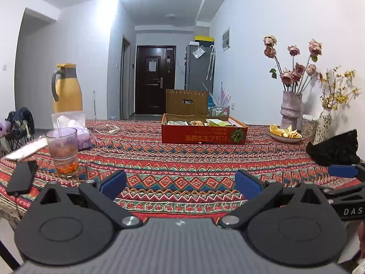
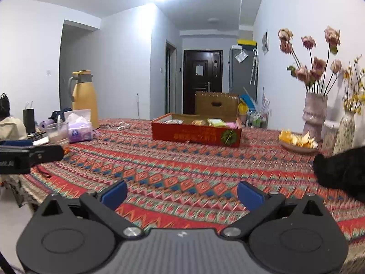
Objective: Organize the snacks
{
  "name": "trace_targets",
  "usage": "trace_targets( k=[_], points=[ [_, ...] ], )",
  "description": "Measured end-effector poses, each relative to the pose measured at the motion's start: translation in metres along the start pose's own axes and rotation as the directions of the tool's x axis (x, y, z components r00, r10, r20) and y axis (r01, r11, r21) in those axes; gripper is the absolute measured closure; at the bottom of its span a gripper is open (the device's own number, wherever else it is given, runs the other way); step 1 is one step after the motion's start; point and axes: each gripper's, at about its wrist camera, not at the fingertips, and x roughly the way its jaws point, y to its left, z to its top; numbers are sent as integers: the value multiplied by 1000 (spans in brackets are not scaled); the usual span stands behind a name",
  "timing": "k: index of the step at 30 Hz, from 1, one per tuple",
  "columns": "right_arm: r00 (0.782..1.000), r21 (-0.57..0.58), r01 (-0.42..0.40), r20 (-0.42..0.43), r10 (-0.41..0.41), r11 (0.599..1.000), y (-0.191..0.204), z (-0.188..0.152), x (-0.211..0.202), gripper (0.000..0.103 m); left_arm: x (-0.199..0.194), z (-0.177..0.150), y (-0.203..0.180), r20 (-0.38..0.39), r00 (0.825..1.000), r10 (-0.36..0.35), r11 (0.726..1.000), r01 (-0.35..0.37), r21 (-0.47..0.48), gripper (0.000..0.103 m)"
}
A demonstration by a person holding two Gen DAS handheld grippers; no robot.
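Note:
A low red cardboard box with several snack packets in it sits at the far middle of the patterned tablecloth; it also shows in the right wrist view, with snack packets inside. My left gripper is open and empty, low over the near table edge. My right gripper is open and empty, also near the front edge, to the right of the left one. Both are far from the box.
A glass with a straw, tissue pack, yellow jug and black phone stand left. A plate of orange peels, two vases and a black cloth stand right. A brown crate is behind the box.

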Motion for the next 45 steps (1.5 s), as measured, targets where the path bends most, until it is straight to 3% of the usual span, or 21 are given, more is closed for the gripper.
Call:
trace_targets(
  k=[11, 16, 45],
  points=[
    [999, 65, 33, -17, -32, 997, 5, -19, -34, 0, -29, -16, 0, -21, 1000, 1, 1000, -1, 9, 0],
    [999, 28, 40, 10, -41, 999, 12, -16, -43, 0, -36, -17, 1, -7, 1000, -17, 1000, 17, 10, 0],
    [1000, 47, 25, 3, -25, 999, 12, -15, -41, 0, -36, -15, -1, -3, 1000, -15, 1000, 15, 3, 0]
  ],
)
